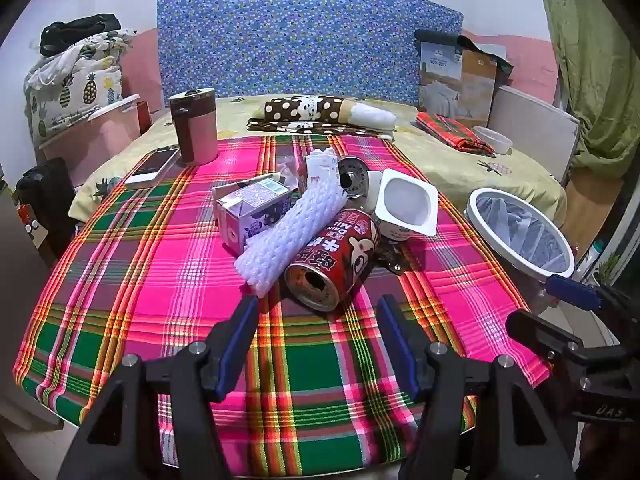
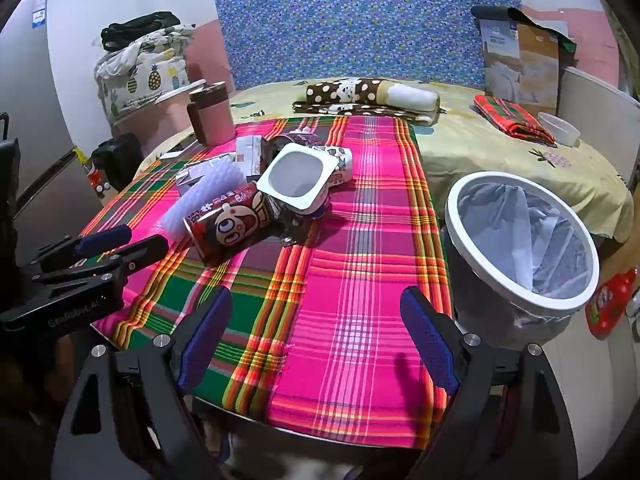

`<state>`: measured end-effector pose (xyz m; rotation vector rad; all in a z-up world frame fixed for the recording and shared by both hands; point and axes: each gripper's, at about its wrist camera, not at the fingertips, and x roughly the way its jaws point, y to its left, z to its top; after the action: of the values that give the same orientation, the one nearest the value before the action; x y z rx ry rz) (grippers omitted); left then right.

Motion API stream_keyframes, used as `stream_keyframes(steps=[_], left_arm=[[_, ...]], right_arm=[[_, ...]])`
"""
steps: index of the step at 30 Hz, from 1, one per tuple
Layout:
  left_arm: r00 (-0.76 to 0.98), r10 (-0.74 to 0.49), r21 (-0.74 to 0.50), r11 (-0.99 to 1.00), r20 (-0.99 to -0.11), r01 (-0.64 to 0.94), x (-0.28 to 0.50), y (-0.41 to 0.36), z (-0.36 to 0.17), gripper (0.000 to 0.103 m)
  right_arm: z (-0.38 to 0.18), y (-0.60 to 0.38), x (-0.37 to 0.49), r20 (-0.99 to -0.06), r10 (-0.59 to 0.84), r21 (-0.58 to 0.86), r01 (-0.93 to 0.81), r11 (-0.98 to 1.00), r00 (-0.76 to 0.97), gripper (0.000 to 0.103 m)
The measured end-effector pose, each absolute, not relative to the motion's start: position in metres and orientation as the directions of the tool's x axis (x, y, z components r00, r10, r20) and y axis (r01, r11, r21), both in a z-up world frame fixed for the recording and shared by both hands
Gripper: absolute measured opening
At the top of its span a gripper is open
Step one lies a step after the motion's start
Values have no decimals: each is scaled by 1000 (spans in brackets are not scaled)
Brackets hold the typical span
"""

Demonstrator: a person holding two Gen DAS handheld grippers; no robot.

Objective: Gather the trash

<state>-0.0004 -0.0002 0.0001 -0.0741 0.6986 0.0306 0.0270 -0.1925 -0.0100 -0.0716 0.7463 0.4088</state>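
The left gripper (image 1: 316,316) is wide open with nothing in it, and the red can (image 1: 336,258) lies just past its tips. The right gripper (image 2: 316,320) is wide open and empty too. The trash bin (image 2: 520,240) stands just to its right, beside the table.

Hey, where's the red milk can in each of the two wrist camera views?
Left wrist: the red can lies on its side at centre, just beyond the open jaws.
Right wrist: the same can sits left of centre, well ahead.
Shared landmark: the white yogurt cup leans beside the can in both views.
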Motion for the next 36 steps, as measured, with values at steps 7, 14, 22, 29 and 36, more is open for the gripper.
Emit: stream_keyframes(steps=[7,14,22,29,36], left_arm=[[768,5,-50,998,-641,-48,-3,-5,2,63],[769,-2,-62,997,-639,-49,-8,-3,4,63],[769,-13,-69,997,-639,-40,-6,-1,5,63],[769,-16,-68,997,-639,-36,-8,-2,7,63],[769,-18,-67,997,-639,-32,-8,-6,8,63]], right_arm=[[-8,-191,26,-667,334,75,-386,919,666,87],[-6,-191,25,-664,330,69,-384,921,671,87],[-5,-190,25,-667,328,68,-383,921,669,87],[-5,-190,24,-667,327,67,-383,922,670,87],[-6,-190,25,-668,326,67,-382,922,669,87]])
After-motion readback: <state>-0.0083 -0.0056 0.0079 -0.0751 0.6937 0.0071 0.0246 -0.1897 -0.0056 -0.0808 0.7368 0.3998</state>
